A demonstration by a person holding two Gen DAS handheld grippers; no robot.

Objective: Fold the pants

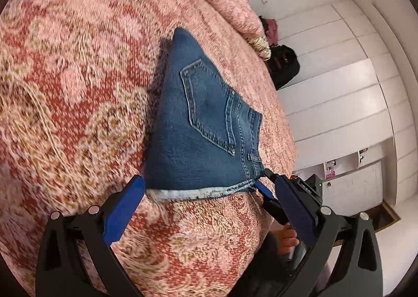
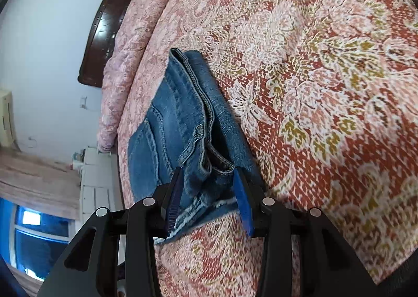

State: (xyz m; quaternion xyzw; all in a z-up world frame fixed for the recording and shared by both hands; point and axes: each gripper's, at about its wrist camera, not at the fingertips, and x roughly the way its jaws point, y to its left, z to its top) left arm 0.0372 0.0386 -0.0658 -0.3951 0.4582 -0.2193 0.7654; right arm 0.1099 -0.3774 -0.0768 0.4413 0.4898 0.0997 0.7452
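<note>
While the folded jeans (image 1: 203, 124) lie mid-frame on the bedspread (image 1: 78, 74), the left gripper (image 1: 209, 187) stands spread wide, straddling their frayed near hem. Right gripper (image 2: 207, 179), lower centre, is partly parted around the waistband corner, perhaps touching it. Denim is stitched, blue, wedge-shaped; bedspread woven, floral, pink-red.

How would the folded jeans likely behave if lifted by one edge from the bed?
The jeans are thick denim in several stacked layers, so probably heavy for their size and stiffer than thin cloth. Still floppy: the loose layers at the waistband would likely sag and unfold. On the textured bedspread they should drag rather than slide.
</note>
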